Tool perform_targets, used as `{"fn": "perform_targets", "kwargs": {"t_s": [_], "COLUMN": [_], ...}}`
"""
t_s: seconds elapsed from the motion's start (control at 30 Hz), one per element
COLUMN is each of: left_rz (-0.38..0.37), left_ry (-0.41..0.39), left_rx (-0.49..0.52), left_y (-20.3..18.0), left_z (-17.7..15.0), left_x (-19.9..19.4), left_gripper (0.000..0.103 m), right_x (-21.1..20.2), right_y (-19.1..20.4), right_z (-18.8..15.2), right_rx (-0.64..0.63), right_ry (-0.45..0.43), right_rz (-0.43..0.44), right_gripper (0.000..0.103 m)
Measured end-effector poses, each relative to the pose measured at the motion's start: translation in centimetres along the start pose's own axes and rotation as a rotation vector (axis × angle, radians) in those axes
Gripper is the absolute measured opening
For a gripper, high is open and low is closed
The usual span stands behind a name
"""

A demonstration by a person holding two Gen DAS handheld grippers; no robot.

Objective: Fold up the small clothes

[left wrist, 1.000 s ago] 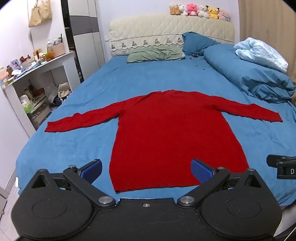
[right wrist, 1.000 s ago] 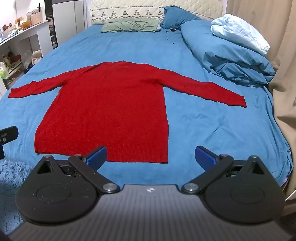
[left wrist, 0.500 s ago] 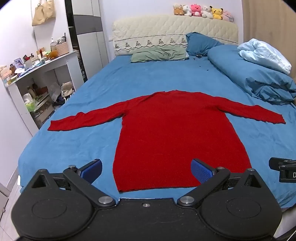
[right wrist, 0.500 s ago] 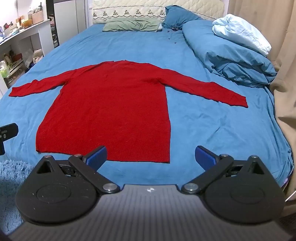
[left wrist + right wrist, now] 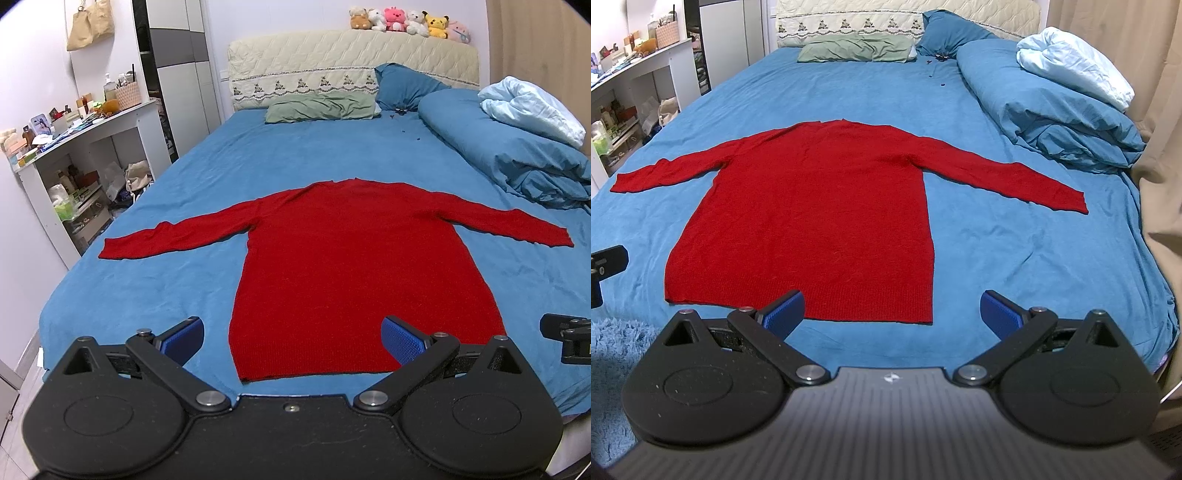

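Left tool point(image 5: 291, 341), bottom of frame: black body w/ two round discs, black link arms, silver screws at the joints, one small screw in the middle, blue bumpy pads point(image 5: 400, 343) at the tips. Right tool point(image 5: 892, 312), bottom of frame: same black discs & arms, blue pads point(image 5: 785, 312), grey ribbed middle w/ a small white mark.
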State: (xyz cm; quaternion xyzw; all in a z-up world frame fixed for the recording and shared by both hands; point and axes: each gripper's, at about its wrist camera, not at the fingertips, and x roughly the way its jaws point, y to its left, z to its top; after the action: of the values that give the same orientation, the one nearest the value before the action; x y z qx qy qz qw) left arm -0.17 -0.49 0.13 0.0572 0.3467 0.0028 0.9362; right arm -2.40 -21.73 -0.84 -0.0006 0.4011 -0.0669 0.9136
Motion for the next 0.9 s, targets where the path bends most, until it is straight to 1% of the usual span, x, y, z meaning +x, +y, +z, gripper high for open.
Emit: {"fn": "perform_targets", "kwargs": {"t_s": [0.9], "left_rz": [0.012], "left_ry": [-0.002], "left_rx": [0.007], "left_y": [-0.27], "left_z": [0.22], "left_x": [0.14], "left_gripper": [0.103], "right_x": [0.02], "right_y": [0.10], "right_z": [0.07], "right_rx": [-0.001], "right_ry": [-0.002], "right_rz": [0.003], "right_gripper": [0.103]}}
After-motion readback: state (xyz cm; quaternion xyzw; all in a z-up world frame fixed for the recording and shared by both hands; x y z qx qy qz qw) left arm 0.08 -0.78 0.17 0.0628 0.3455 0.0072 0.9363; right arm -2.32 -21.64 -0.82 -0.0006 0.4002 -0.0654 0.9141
